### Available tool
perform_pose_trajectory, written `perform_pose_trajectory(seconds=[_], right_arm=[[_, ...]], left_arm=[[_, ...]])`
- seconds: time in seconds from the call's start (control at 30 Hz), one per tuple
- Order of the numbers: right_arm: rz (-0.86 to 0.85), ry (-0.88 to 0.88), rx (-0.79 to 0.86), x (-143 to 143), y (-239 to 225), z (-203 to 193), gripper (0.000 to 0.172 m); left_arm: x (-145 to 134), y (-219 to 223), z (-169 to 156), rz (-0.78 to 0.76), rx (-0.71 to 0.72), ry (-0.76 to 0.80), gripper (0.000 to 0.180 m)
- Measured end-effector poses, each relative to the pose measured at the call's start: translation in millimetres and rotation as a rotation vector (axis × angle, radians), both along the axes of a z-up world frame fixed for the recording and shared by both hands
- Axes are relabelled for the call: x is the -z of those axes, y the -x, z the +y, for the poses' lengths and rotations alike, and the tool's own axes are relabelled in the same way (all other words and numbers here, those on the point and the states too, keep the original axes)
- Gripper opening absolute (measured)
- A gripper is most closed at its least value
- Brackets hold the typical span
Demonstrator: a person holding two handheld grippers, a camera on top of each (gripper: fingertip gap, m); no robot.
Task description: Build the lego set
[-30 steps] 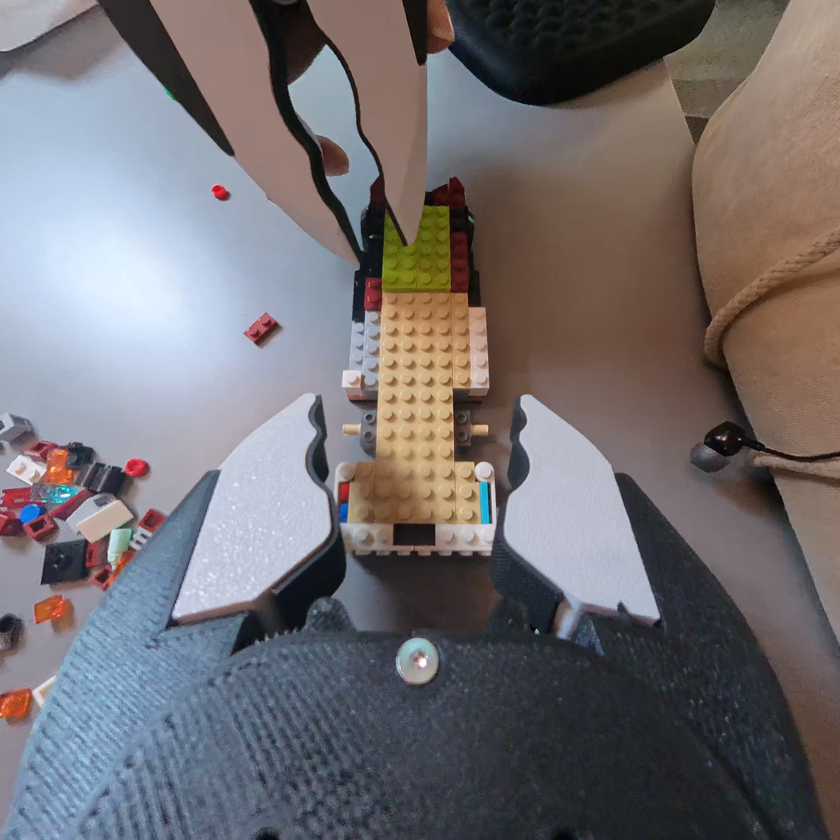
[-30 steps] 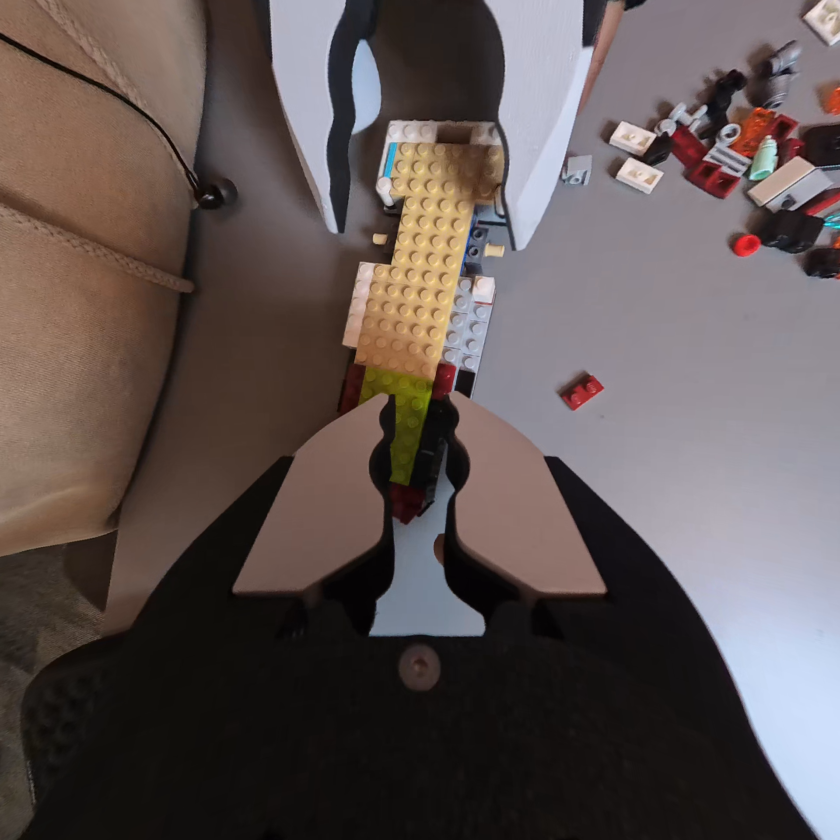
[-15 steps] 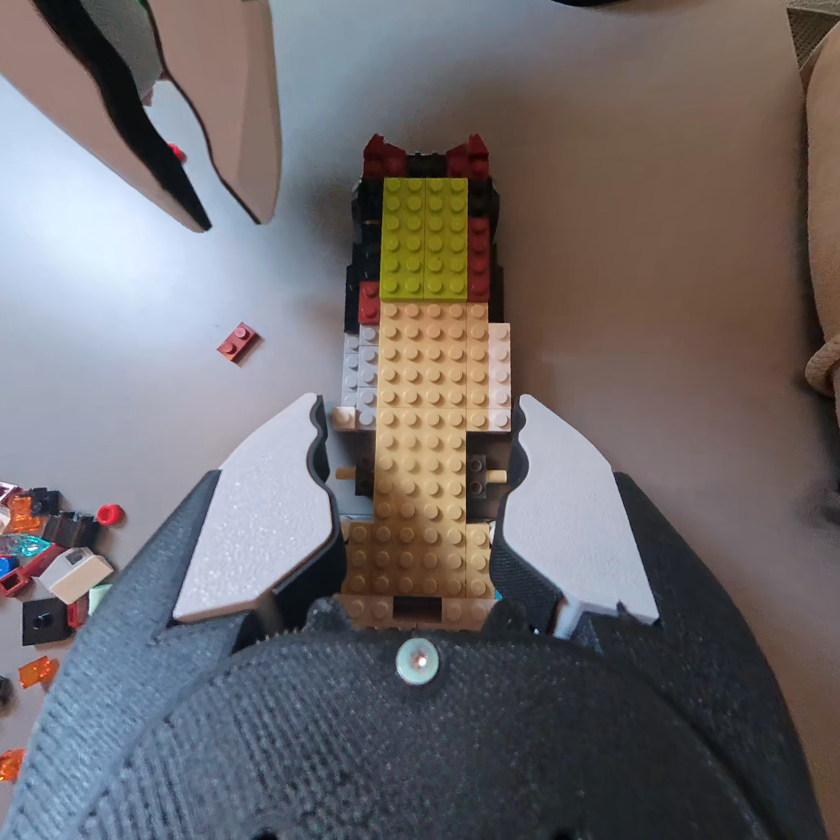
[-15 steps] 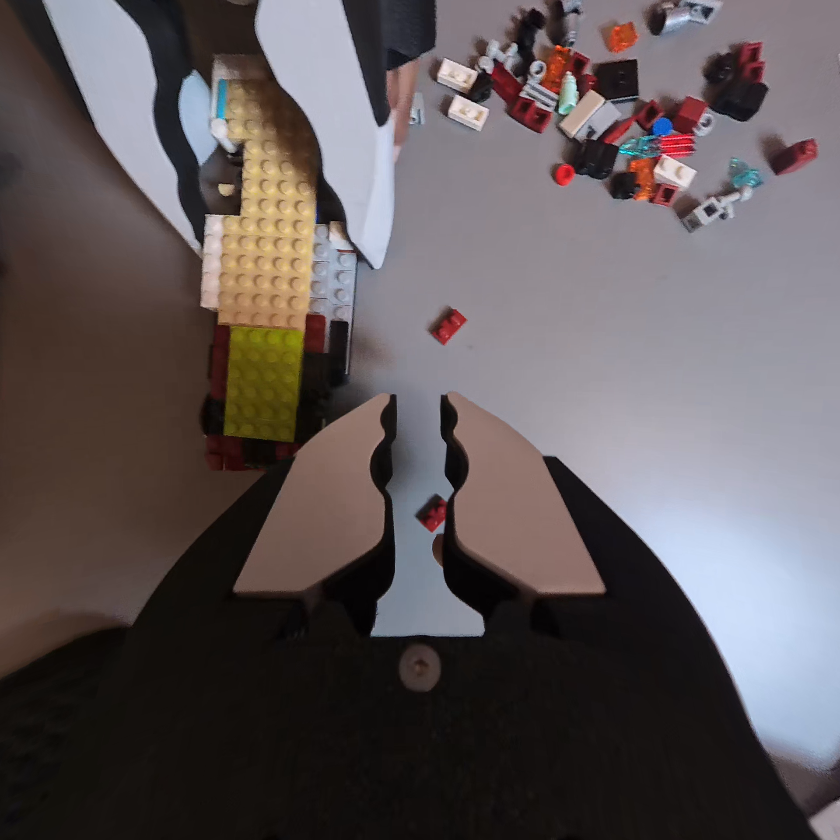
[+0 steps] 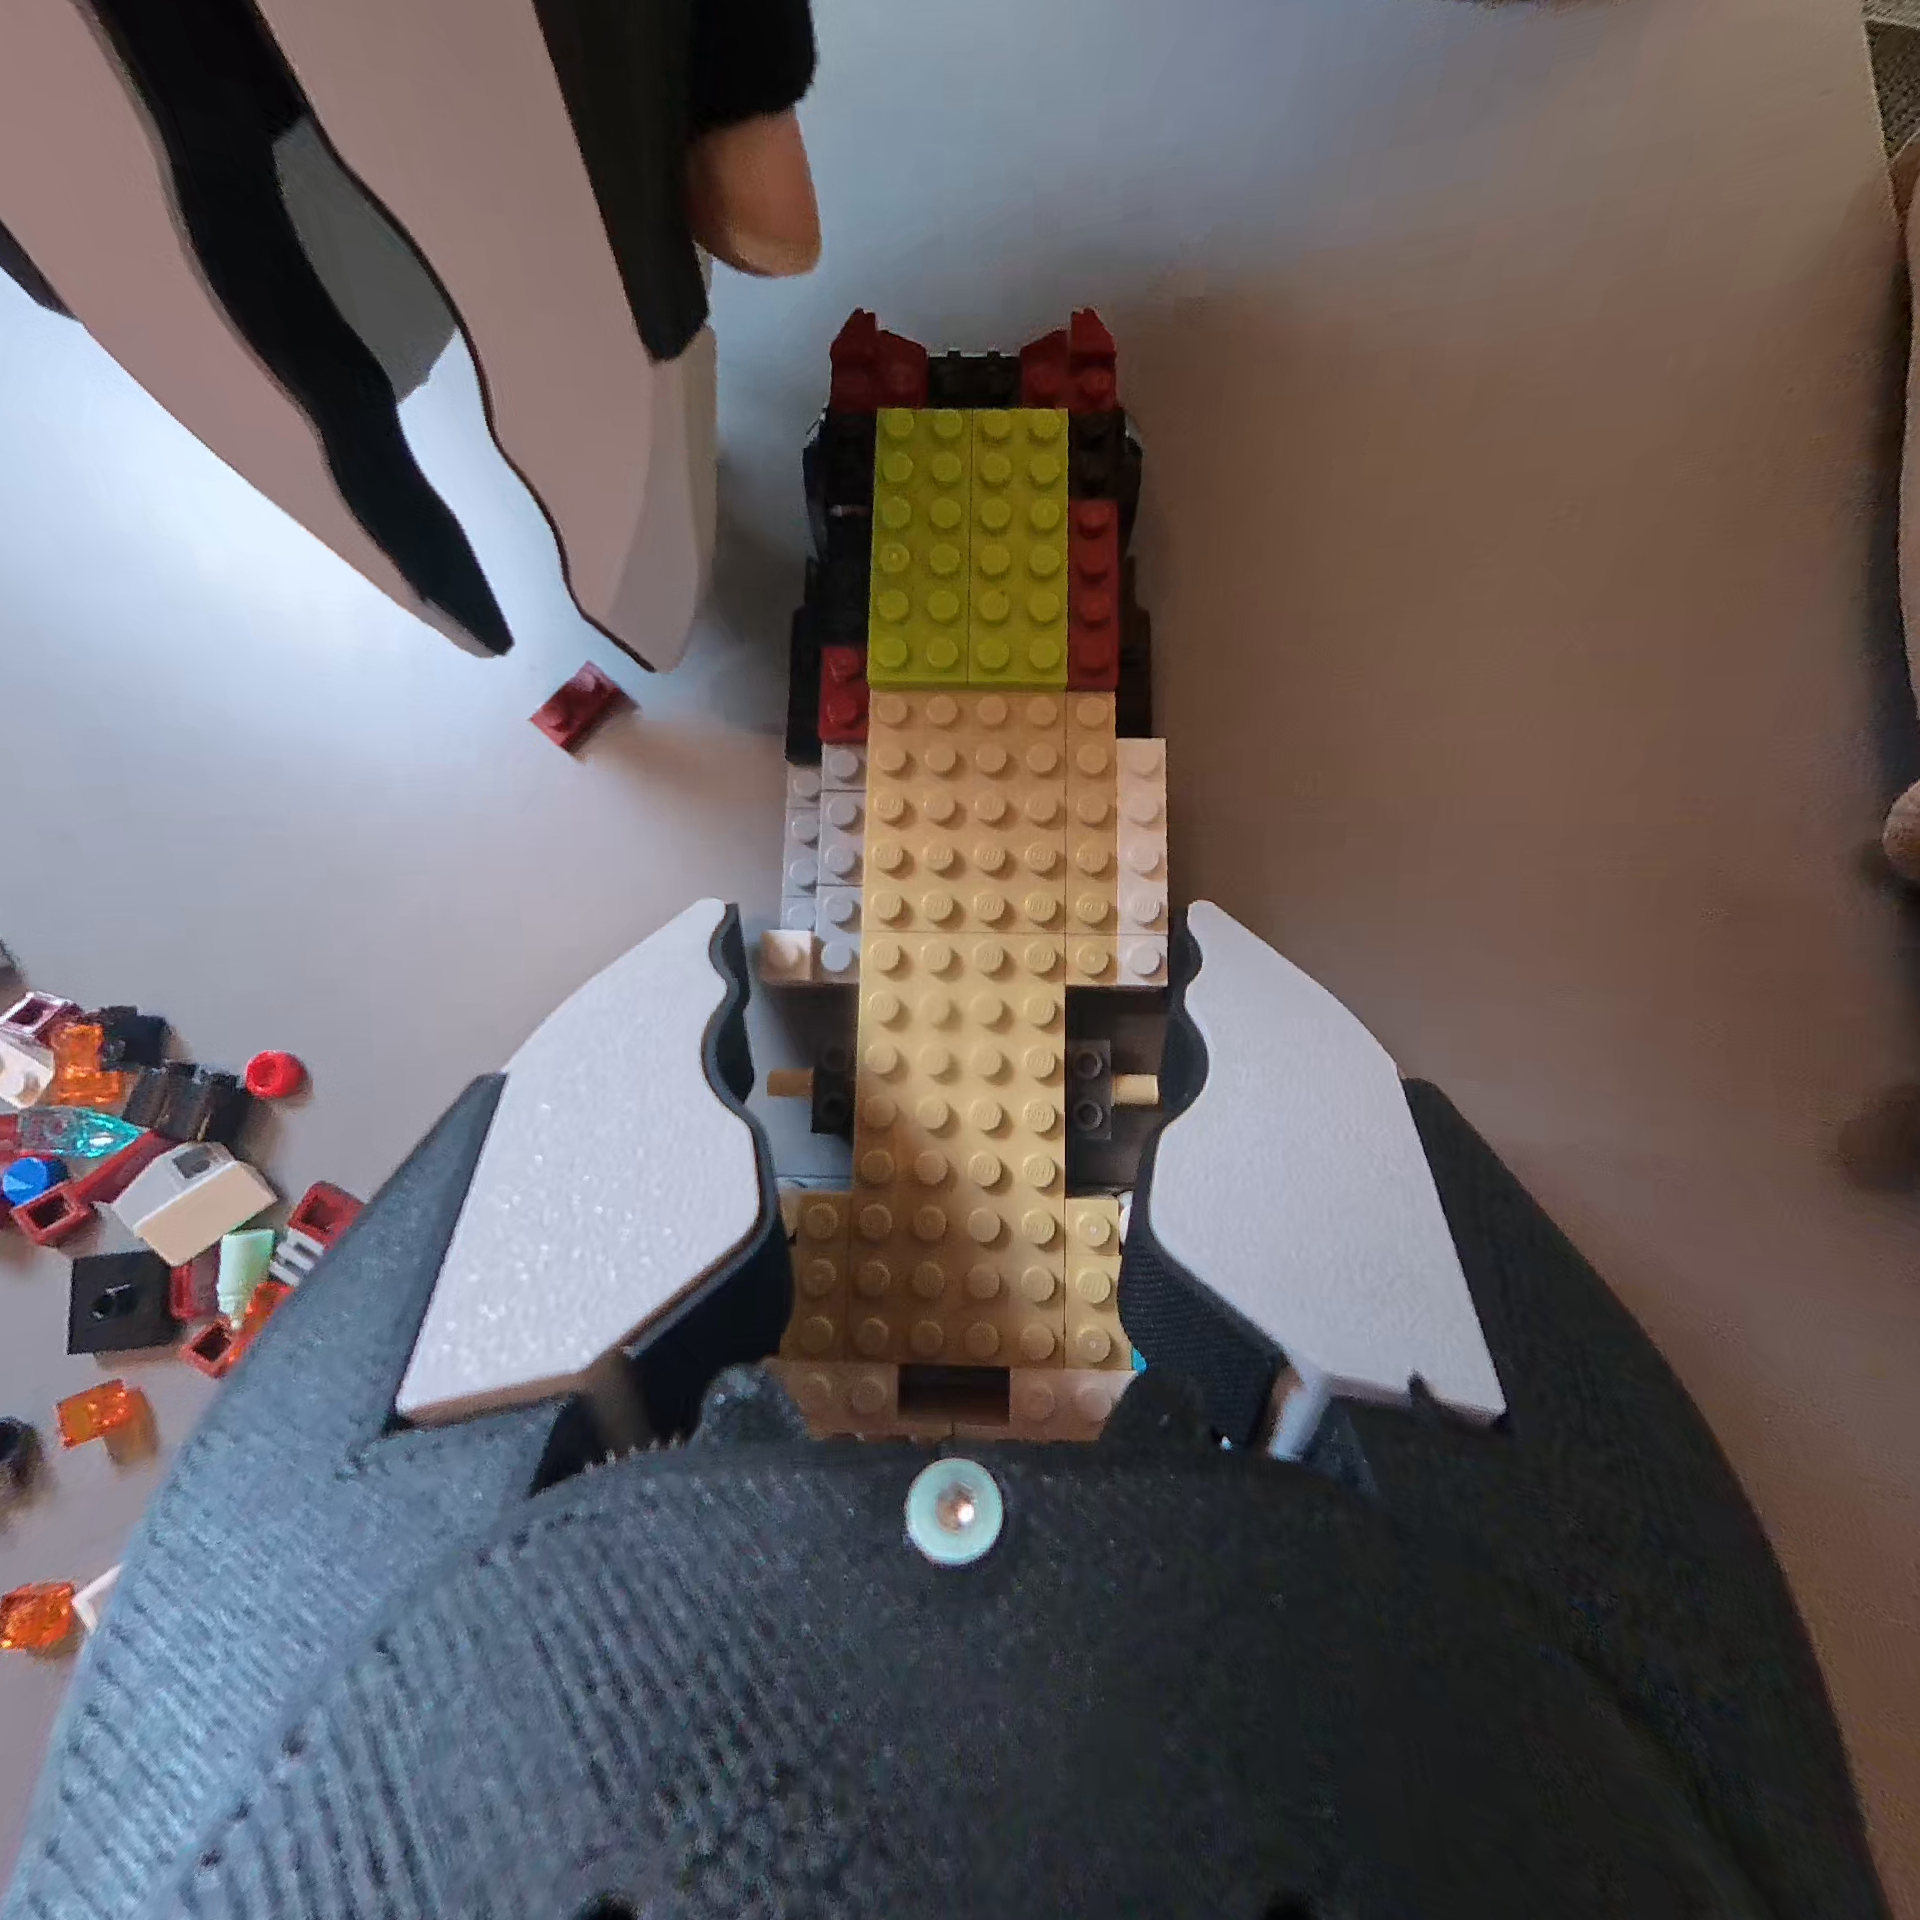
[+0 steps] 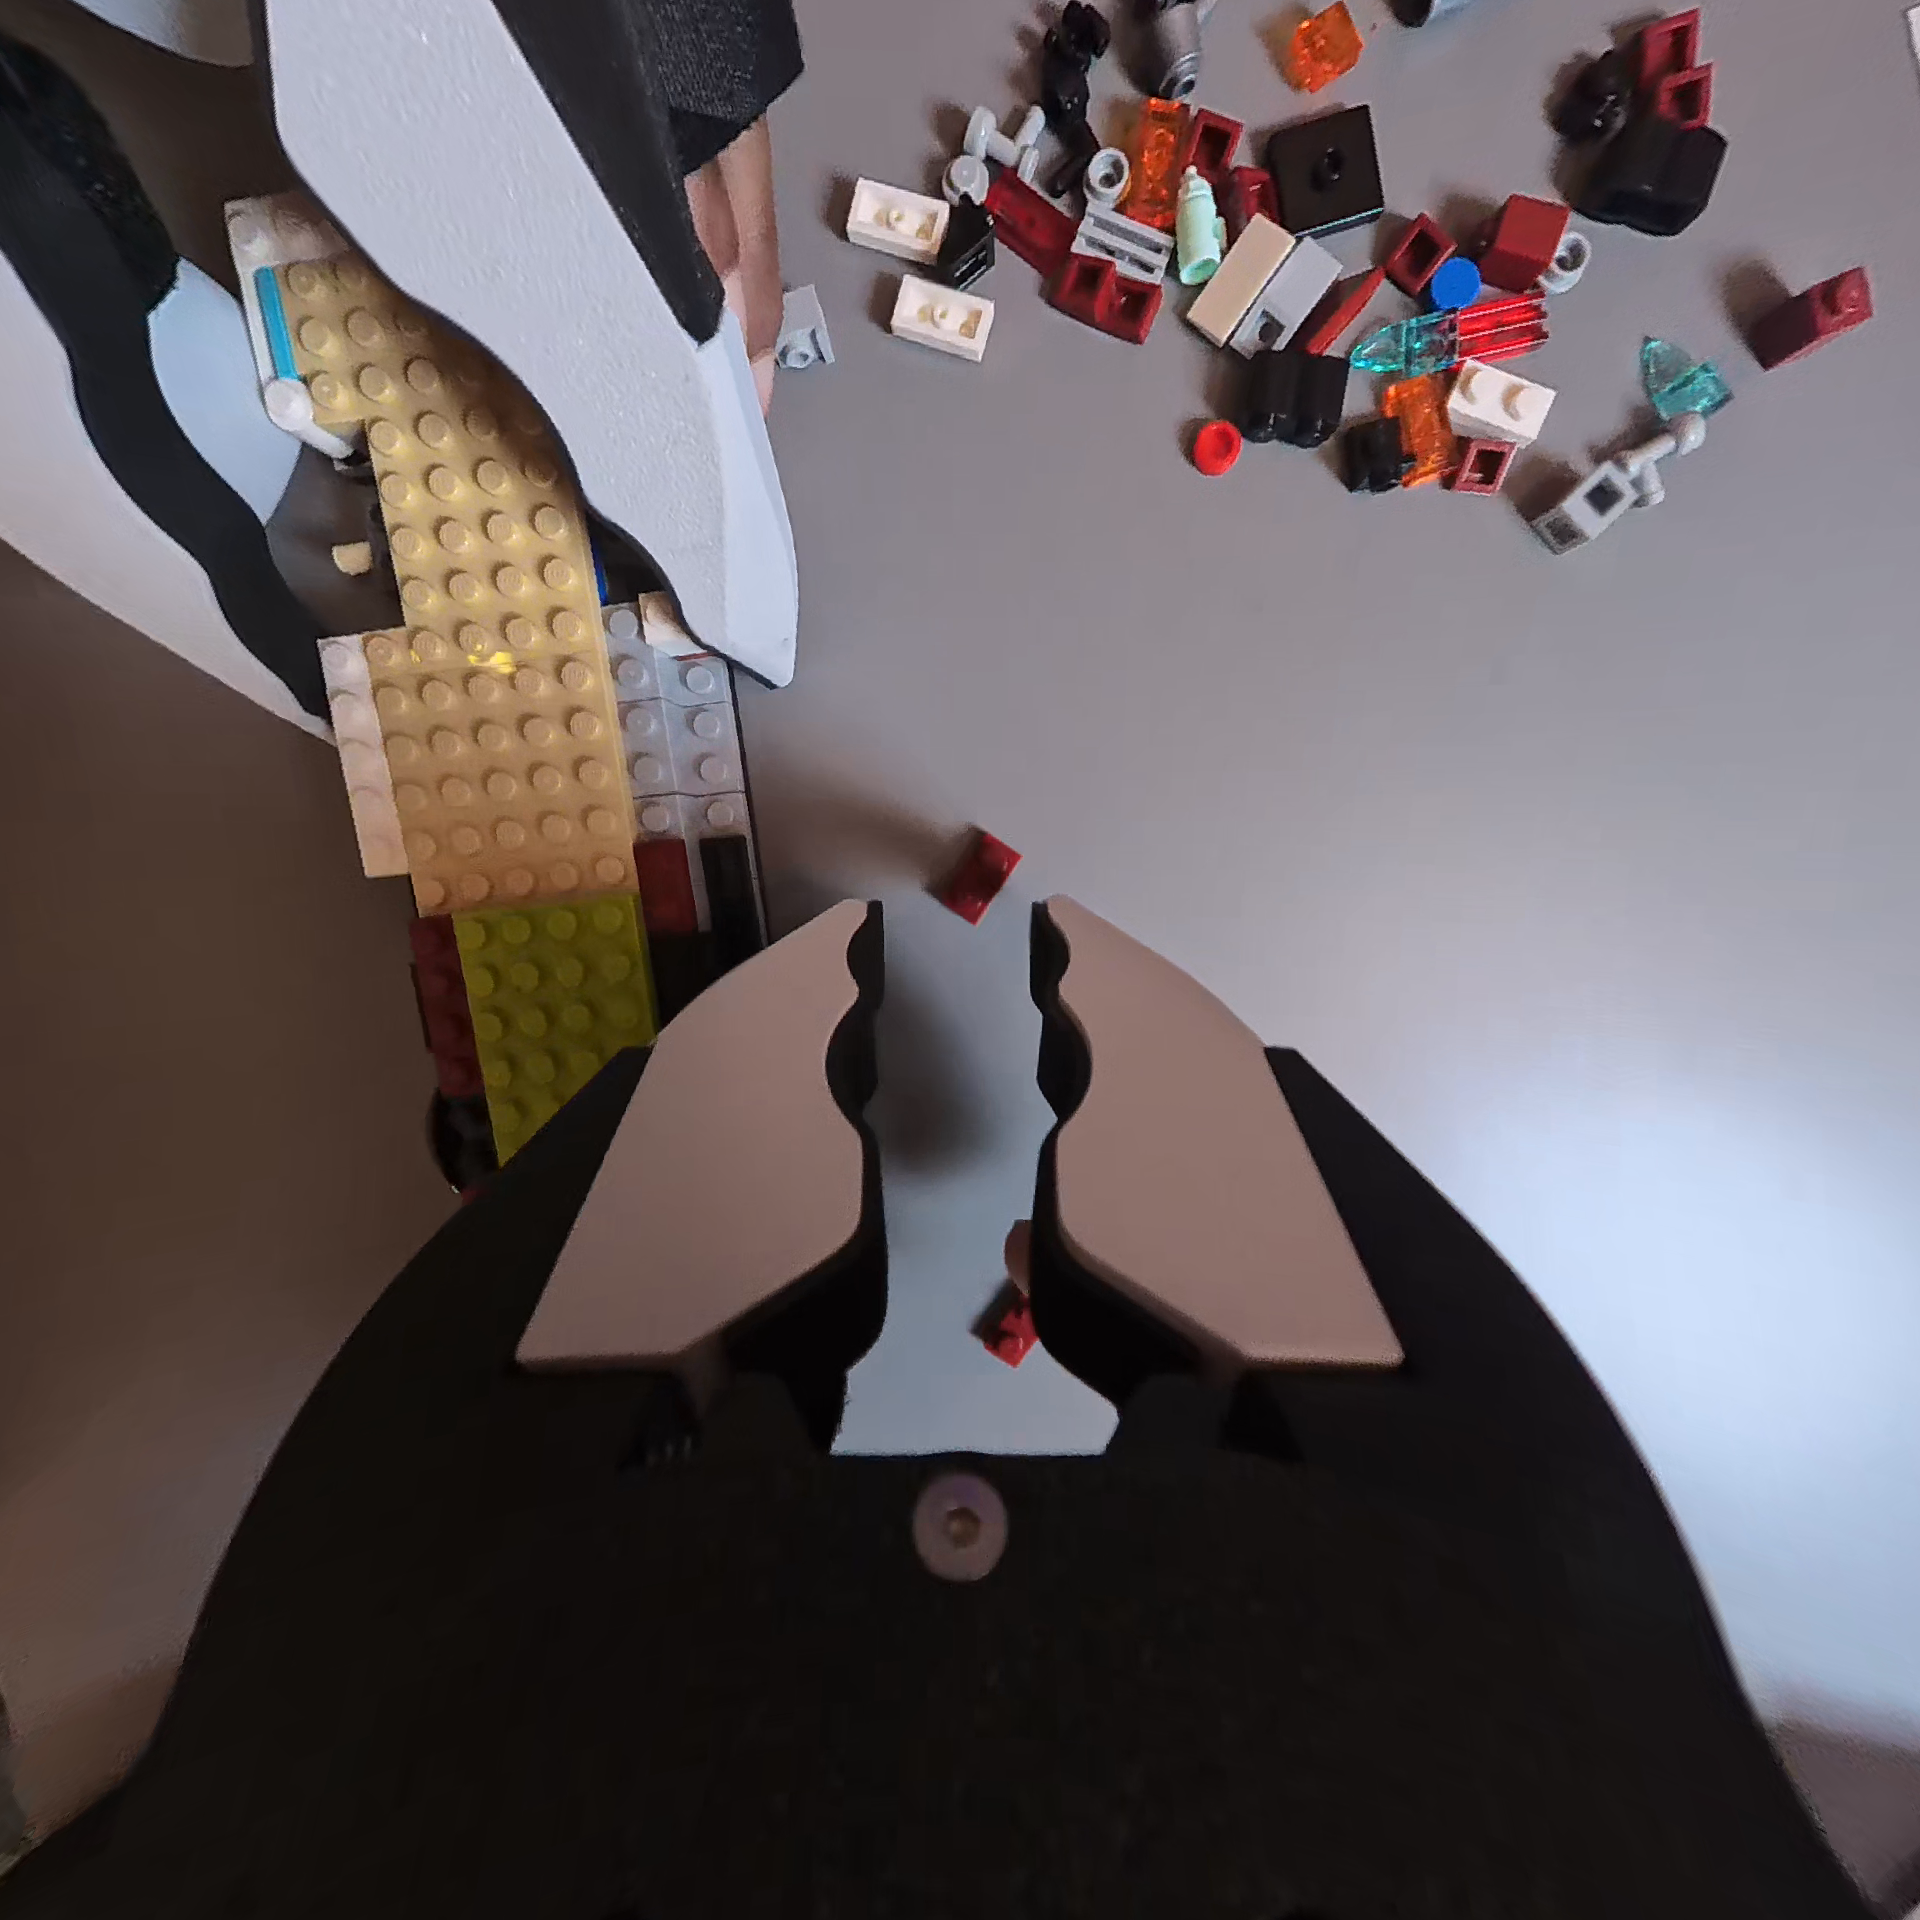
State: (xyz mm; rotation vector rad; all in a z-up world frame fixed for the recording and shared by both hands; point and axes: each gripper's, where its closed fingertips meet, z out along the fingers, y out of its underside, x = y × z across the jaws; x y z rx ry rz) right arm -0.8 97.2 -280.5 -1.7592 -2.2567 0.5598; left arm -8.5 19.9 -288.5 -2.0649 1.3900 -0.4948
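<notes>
A long brick model with a tan top (image 5: 971,987) and a lime-green far end (image 5: 971,551) lies on the grey table (image 5: 1455,727). My left gripper (image 5: 961,914) is open and straddles the model's near half. A thin gap shows on each side at its widest part. Its pale fingers (image 6: 582,312) also show in the right wrist view around the model (image 6: 488,707). My right gripper (image 6: 956,914) is open by a narrow gap and empty, just short of a small dark red plate (image 6: 980,875). In the left wrist view it (image 5: 566,649) hovers left of the model over that plate (image 5: 582,707).
A pile of loose bricks (image 6: 1351,260) lies at the far right of the right wrist view and at the left of the left wrist view (image 5: 135,1195). Another small red piece (image 6: 1010,1328) lies under my right gripper. A beige cushion (image 5: 1907,468) borders the table. The small red piece (image 6: 1010,1328) sits 8 cm or so from the ends of my right fingers.
My right gripper left the model's green end, moved sideways to the small dark red plate and opened a little. My left gripper slid forward along the model, jaws still wide.
</notes>
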Motion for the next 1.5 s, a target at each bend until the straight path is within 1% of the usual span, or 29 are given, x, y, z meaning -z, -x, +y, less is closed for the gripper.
perform_pose_trajectory(seconds=[0.2, 0.27, 0.47, 0.83, 1.03, 1.27, 1.4, 1.5], right_arm=[[-0.065, -0.020, 0.057, 7.9, 4.6, 1.5, 0.023], [-0.073, -0.045, 0.060, 9.3, 5.3, 3.5, 0.016], [-0.083, -0.057, 0.026, 9.6, 6.3, 1.7, 0.008], [-0.075, -0.073, -0.036, 9.6, 4.4, 0.6, 0.008], [-0.067, -0.067, -0.076, 9.6, 2.0, -1.2, 0.008], [-0.061, -0.042, -0.080, 9.8, 2.3, -1.5, 0.008], [-0.035, -0.058, -0.090, 9.5, 3.6, 0.7, 0.008], [-0.010, -0.041, -0.092, 1.9, 3.1, 0.3, 0.008]], left_arm=[[-0.1, 4.1, -1.6, 0.001, -0.009, -0.005, 0.077], [-0.5, 4.6, -2.0, 0.005, -0.006, -0.011, 0.076], [-0.6, 5.1, -1.9, 0.002, -0.007, -0.013, 0.076], [-4.1, 4.7, -1.9, -0.011, -0.009, -0.019, 0.075], [-1.2, 4.8, -2.1, -0.003, -0.011, -0.009, 0.076], [-0.5, 4.5, -2.0, -0.008, -0.013, -0.001, 0.076], [-0.5, 4.6, -1.7, -0.011, -0.014, 0.000, 0.076], [-0.6, 4.6, -1.5, -0.012, -0.016, -0.001, 0.076]])
